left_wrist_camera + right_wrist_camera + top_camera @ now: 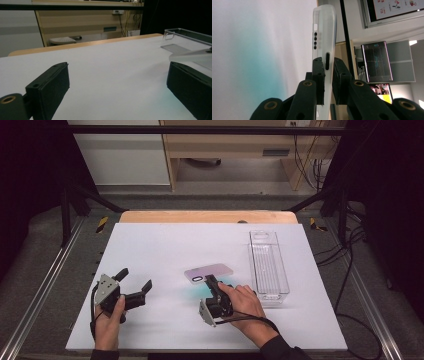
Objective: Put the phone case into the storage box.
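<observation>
A lilac phone in a pale translucent case (210, 270) lies near the middle of the white table sheet (160, 245). My right gripper (210, 281) is shut on its near edge, with a hand wrapped around the gripper body. In the right gripper view the case's thin edge (324, 30) with its port and holes stands between the two pads of the right gripper (328, 63), which press on both faces. My left gripper (135, 279) rests low at the left of the sheet, open. In its own view the left gripper (117, 82) has only bare sheet between its jaws.
A clear, long plastic bin (268, 265) stands to the right of the phone; it looks empty and shows at the right of the left gripper view as the bin (185, 35). The table's wooden far edge (207, 216) lies beyond. Metal rails and cables flank the table.
</observation>
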Motion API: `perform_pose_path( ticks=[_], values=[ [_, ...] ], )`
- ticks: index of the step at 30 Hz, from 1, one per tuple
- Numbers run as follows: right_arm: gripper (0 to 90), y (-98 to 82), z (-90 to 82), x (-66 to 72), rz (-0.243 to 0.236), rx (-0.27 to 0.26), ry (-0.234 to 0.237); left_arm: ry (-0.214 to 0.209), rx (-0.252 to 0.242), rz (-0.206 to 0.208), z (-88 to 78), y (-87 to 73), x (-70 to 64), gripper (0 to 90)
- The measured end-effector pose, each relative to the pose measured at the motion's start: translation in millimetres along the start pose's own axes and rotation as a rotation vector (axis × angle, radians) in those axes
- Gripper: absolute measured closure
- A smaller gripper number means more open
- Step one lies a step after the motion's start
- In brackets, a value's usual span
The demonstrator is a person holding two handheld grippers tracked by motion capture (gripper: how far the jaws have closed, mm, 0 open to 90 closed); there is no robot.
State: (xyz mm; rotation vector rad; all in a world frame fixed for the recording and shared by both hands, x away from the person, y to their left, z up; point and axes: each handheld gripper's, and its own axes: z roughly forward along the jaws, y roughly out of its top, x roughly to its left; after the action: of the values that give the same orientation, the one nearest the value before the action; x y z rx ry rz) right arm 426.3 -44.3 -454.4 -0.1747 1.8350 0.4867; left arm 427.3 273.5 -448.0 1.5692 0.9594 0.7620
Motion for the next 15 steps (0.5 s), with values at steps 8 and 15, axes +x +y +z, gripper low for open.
perform_pose_path(
  ticks=[8, 15],
  values=[
    [81.8, 3.5, 2.6, -8.2, -0.001, 0.004, -0.009, -0.013, 0.032, 0.04, 0.3, -9.3, -12.5, 3.2],
    [81.8, 1.9, 4.1, -18.6, 0.012, 0.008, -0.02, -0.014, 0.033, 0.03, 1.4, -12.5, -7.8, 2.5]
  ],
)
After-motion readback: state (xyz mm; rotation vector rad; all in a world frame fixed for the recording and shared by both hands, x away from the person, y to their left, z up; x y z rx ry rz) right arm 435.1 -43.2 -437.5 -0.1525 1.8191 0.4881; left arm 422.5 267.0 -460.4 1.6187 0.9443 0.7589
